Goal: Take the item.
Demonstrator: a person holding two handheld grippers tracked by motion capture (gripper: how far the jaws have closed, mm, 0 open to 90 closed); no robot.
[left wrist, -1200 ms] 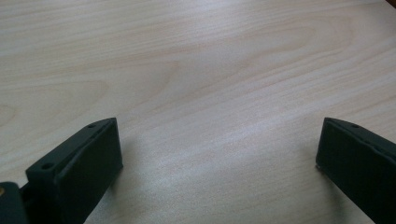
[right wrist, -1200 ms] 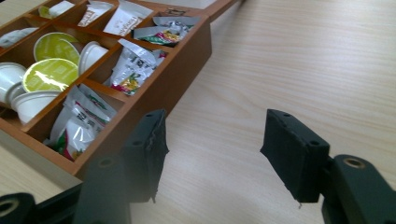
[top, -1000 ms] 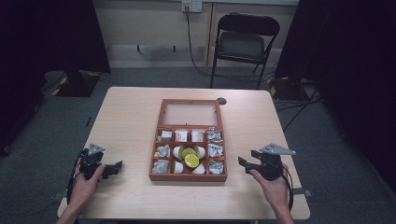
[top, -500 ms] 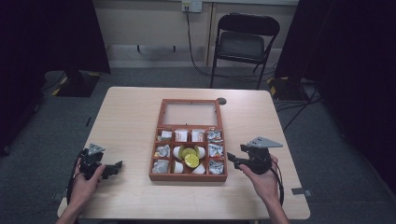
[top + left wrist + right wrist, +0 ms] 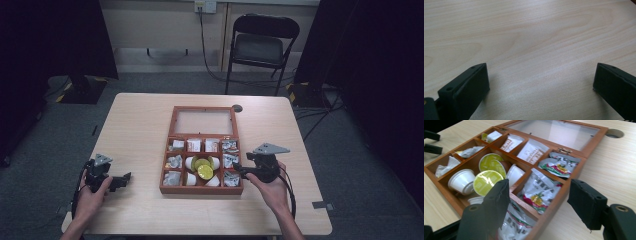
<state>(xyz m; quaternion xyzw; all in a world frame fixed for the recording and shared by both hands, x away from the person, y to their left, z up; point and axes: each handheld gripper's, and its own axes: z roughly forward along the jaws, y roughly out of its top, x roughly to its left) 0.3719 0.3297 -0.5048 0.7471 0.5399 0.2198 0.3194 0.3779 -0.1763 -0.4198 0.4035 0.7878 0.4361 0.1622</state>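
Right now your right gripper (image 5: 239, 170) hangs at the right edge of the wooden box (image 5: 171, 150), with its jaws apart and nothing between them. Seen from the right gripper view, one jaw sits over the box's near compartments and the other over the bare table (image 5: 614, 157) just outside the box wall, so the wall runs between them. That box lies open in the middle of the table, its glass lid (image 5: 203, 121) folded back flat on the far side. Its centre compartment holds white capsules with yellow-green foil tops (image 5: 485, 182); the compartments around it hold crinkled foil packets (image 5: 537, 192) and paper sachets (image 5: 531, 151). Your left gripper (image 5: 125, 178) rests well apart from the box, near the table's front left corner, jaws wide apart over plain wood
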